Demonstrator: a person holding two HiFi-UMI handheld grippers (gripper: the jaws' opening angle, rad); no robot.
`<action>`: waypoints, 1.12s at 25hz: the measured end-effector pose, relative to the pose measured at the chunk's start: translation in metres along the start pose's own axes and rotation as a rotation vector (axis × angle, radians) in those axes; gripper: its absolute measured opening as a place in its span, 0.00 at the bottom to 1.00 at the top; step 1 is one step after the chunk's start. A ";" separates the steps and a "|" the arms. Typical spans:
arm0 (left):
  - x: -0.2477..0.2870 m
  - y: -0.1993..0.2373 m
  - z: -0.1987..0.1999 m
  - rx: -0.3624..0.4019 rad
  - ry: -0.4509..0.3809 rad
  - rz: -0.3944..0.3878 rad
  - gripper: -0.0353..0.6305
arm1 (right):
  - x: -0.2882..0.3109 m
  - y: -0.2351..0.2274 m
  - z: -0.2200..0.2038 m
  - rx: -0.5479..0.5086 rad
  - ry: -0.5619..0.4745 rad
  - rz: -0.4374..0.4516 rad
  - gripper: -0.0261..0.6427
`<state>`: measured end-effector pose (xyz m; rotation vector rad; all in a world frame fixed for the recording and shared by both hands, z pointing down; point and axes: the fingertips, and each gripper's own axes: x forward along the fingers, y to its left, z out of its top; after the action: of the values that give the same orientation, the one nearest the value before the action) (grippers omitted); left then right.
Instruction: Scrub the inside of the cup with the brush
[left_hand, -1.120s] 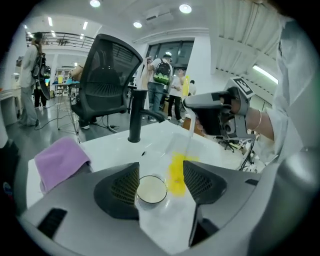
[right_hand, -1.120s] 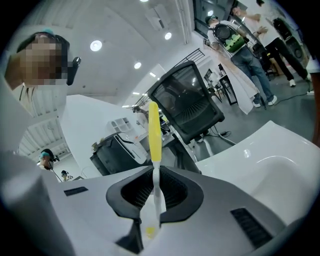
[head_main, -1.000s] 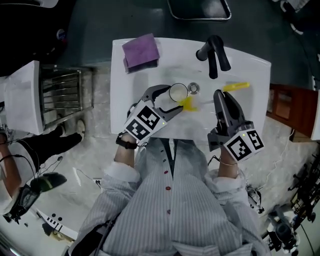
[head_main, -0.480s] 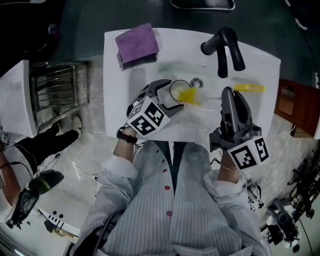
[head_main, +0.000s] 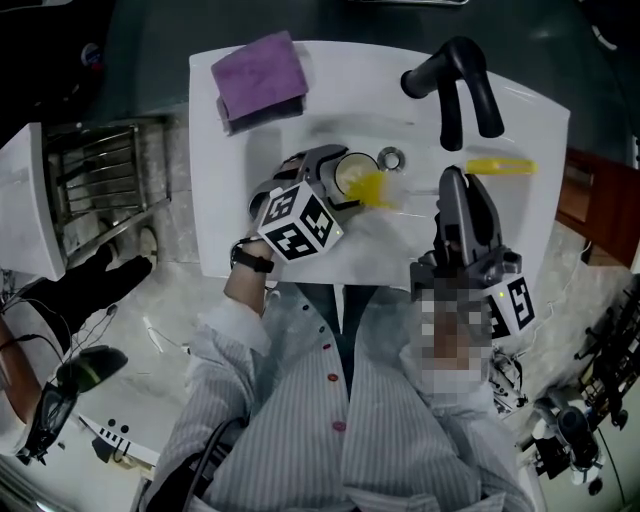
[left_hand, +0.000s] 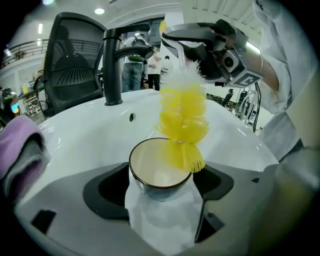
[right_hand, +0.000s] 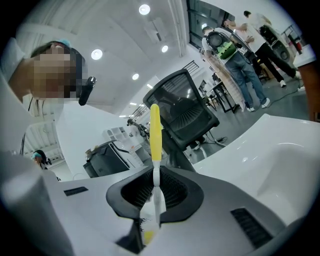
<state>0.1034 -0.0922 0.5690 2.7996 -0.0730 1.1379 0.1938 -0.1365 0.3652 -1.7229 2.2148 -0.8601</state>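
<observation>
Biggest worry first: the glossy white moulded sink basin (head_main: 215, 190) is smooth and curved, so a cup left loose on it can slide or tip the moment you push bristles in. Your L gripper (head_main: 338, 180) angles down into the basin w/ its jaws spread wide. They've just been opening, and the white cup w/ the dark rim and cream inside (left_hand: 159, 172) sits btwn them, mouth open toward you. The pads are close beside its walls but look slack rather than clamped. Scrub like that and I'd expect the cup to spin or skate off, so close on it before pressing. Your R gripper (right_hand: 155, 192) is clamped on the thin white-and-yellow handle of the yellow bottle brush (left_hand: 182, 122). The head hovers at the cup's right rim, its lower tuft lapping the edge, not yet down inside. Come in off-centre and the head could catch the rim and knock the cup over. A handle that thin may also twist in the pads under side load. Materials, big to small: basin hard, slick, rounded. Matt black curved tap (head_main: 455, 85) behind, rigid. Folded purple cloth (head_main: 258, 78) on the back-left rim, soft, nappy. Cup glazed, round, prob. ceramic. Bristles fluffy, springy, w/ a white tuft at the handle end.
</observation>
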 end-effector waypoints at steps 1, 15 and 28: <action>0.002 0.000 -0.001 0.015 0.007 0.002 0.64 | 0.000 0.000 0.002 -0.006 -0.010 -0.003 0.12; 0.008 0.004 -0.004 0.107 0.014 0.029 0.64 | 0.016 0.018 -0.022 -0.194 0.053 0.041 0.12; 0.009 0.005 -0.004 0.106 0.002 0.028 0.63 | 0.031 0.021 -0.079 -0.408 0.207 0.127 0.12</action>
<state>0.1064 -0.0962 0.5782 2.8982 -0.0531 1.1836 0.1286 -0.1376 0.4236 -1.6899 2.7614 -0.6107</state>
